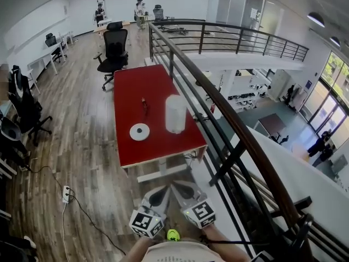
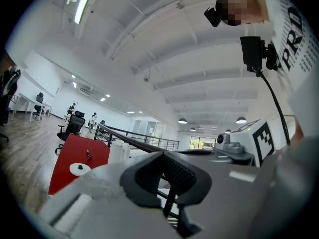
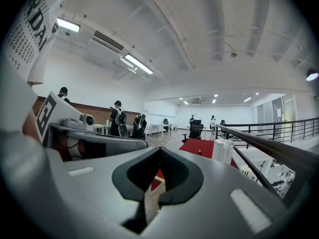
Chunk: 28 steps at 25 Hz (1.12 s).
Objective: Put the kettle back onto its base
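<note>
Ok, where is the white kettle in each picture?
Head view: the kettle stands near the middle, on the red table's right side.
Left gripper view: the kettle is small, left of centre.
Right gripper view: the kettle is right of centre, by the railing.
Shared landmark: the red table.

Matt plastic kettle (image 1: 175, 113), wooden floor (image 1: 82, 146)

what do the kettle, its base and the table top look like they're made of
Kettle: white, matte, slightly frosted body, likely plastic. Base: flat white disc with a dark centre, probably plastic too. Table top: smooth, even red surface with no grain, perhaps laminate or painted board; too far to be sure.
</note>
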Tool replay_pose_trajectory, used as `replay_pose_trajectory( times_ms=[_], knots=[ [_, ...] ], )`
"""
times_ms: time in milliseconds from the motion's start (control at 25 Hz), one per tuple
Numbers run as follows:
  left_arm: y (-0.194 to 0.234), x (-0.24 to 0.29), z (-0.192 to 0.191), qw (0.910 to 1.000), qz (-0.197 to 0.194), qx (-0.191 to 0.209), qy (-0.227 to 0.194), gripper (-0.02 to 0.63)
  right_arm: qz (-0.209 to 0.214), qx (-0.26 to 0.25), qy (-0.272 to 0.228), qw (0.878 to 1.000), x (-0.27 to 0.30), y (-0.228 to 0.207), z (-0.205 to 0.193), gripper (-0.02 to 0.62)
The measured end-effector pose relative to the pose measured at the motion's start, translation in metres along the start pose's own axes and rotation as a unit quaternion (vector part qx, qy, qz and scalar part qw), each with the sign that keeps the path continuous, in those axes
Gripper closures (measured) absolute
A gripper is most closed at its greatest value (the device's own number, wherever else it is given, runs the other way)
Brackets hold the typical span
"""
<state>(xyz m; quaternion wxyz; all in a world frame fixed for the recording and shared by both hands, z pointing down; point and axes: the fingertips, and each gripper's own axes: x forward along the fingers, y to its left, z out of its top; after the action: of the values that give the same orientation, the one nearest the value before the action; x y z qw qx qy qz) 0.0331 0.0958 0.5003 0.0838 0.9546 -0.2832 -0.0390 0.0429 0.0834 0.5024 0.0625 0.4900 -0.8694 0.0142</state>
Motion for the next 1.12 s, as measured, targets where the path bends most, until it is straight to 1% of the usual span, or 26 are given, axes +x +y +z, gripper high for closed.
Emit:
replay_pose_trajectory(
  times_ms=[320, 480, 640, 920, 1120],
  knots=[
    [0.035, 0.018, 0.008, 1.0, -0.008, -0.002, 0.0, 0.614, -0.014, 0.002, 0.005, 1.0, 0.036, -0.018, 0.005, 0.589],
    [0.053, 0.031, 0.013, 0.9998, -0.017, 0.0, -0.005, 0.614, -0.022, 0.012, 0.001, 1.0, 0.055, -0.031, 0.008, 0.588],
    [0.076, 0.043, 0.024, 0.9996, -0.027, -0.001, -0.004, 0.614, -0.036, 0.019, 0.001, 0.999, 0.079, -0.043, 0.014, 0.589],
    [0.11, 0.06, 0.044, 0.9992, -0.04, 0.001, -0.007, 0.614, -0.051, 0.015, 0.003, 0.999, 0.113, -0.059, 0.031, 0.589],
    [0.134, 0.067, 0.05, 0.9988, -0.049, 0.0, -0.008, 0.614, -0.06, 0.016, 0.006, 0.998, 0.136, -0.065, 0.031, 0.588]
  ],
)
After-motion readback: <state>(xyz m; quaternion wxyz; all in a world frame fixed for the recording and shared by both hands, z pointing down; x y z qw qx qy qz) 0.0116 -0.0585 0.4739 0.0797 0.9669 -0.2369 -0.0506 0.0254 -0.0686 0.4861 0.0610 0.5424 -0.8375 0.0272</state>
